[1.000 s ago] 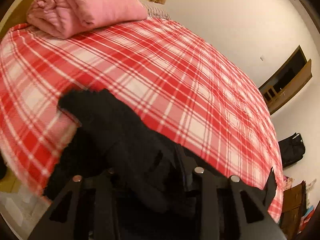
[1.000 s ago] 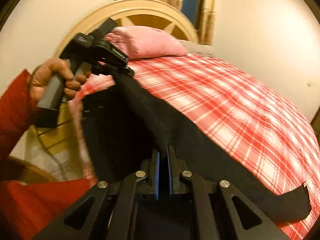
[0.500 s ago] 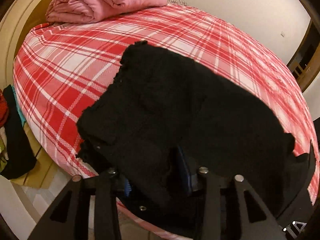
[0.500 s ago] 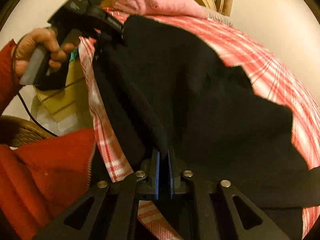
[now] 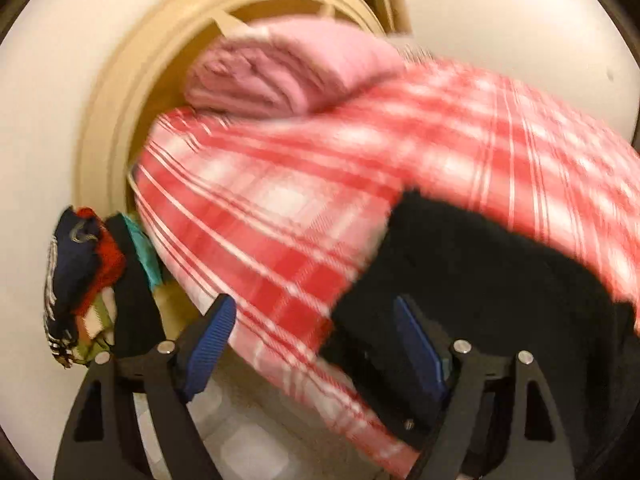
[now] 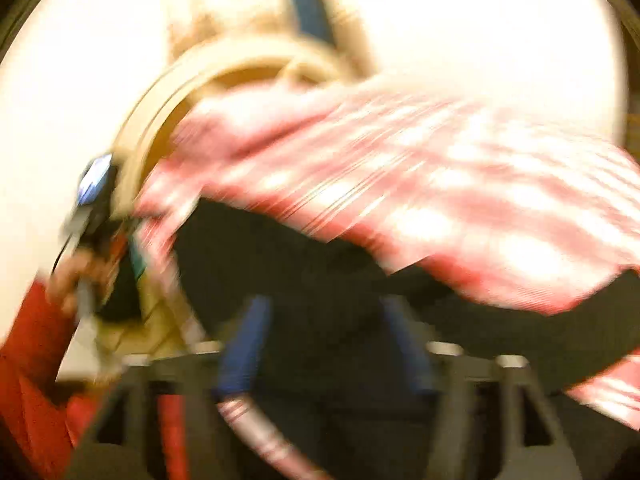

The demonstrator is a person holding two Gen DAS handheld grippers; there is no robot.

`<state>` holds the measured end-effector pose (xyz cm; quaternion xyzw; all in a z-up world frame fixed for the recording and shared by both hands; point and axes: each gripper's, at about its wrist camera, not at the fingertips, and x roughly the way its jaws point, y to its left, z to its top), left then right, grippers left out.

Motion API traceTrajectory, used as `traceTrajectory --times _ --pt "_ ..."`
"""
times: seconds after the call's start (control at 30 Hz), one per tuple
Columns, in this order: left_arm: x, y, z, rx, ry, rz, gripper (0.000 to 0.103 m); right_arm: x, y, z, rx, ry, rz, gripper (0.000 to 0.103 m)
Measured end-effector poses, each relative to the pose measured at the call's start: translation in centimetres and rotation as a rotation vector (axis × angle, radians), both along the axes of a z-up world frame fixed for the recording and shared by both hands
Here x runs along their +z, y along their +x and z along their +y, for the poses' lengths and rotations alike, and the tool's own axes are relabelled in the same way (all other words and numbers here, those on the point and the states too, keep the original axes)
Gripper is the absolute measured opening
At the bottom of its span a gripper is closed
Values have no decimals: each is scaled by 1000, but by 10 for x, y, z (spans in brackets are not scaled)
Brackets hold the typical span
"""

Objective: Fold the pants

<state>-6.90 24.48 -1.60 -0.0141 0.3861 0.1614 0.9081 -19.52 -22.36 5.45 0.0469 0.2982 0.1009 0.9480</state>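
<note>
Black pants (image 5: 480, 280) lie lower right of the left view on the red plaid bedspread (image 5: 288, 208), left gripper (image 5: 316, 344) wide open and empty, right gripper (image 6: 324, 344) blurred but spread apart over pants, pink blanket (image 5: 288, 72) top centre, no legible writing.

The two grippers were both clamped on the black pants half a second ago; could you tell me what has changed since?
Both let go: the left gripper and right gripper now stand open. The black pants lie on the plaid bedspread. The pink blanket stays by the headboard.
</note>
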Motion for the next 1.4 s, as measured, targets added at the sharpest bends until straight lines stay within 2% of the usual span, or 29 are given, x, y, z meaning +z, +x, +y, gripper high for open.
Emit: traceTrajectory --times 0.07,0.1,0.2,0.3,0.43,0.53,0.57,0.63,0.7,0.77,0.83,0.93,1.0,1.07,1.1,1.17,1.2,1.27,1.3,1.4 --pt "9 3 -10 -45 -38 -36 85 13 11 -45 -162 -12 -13 86" --pt "10 6 -16 -75 -50 -45 87 15 23 -76 -270 -11 10 86" --pt "1 25 -45 -150 -64 -37 88 -2 68 -158 -517 2 152 86" --pt "-21 40 -67 -187 -113 -5 88 -32 112 -208 -653 -38 287 86" --pt "-51 52 -83 -185 -124 71 88 -66 155 -239 -745 -121 409 85" --pt "-65 46 -87 -184 -115 106 89 -93 165 -254 -838 -152 537 85" --pt "-65 43 -86 -183 -115 106 90 -102 164 -257 -867 -127 577 85" --pt "-66 38 -84 -174 -114 90 98 -106 153 -266 -899 -23 546 84" --pt "-68 37 -83 -176 -119 93 100 -103 148 -265 -882 -39 525 69" --pt "-69 38 -82 -177 -127 94 101 -96 141 -263 -816 9 505 20" --pt "-69 39 -83 -180 -121 95 101 -88 129 -268 -776 94 500 7" --pt "-69 39 -83 -184 -118 96 101 -68 91 -280 -728 305 404 6" --pt "-70 39 -83 -191 -119 99 101 -40 45 -280 -672 437 277 6" --pt "-70 38 -83 -198 -117 103 101 -20 14 -276 -660 477 191 6" --pt "-70 38 -83 -200 -118 104 102 -7 -20 -272 -663 498 127 6" --pt "-70 39 -83 -199 -121 107 102 0 -63 -270 -681 517 56 6" --pt "-70 39 -83 -199 -121 108 102 1 -97 -267 -703 533 17 6" --pt "-70 39 -83 -199 -121 107 102 -8 -136 -266 -763 546 -2 6" --pt "-70 39 -83 -199 -121 107 103 -19 -162 -265 -801 565 -4 6" --pt "-71 41 -83 -200 -126 108 103 -52 -204 -264 -872 614 28 6"
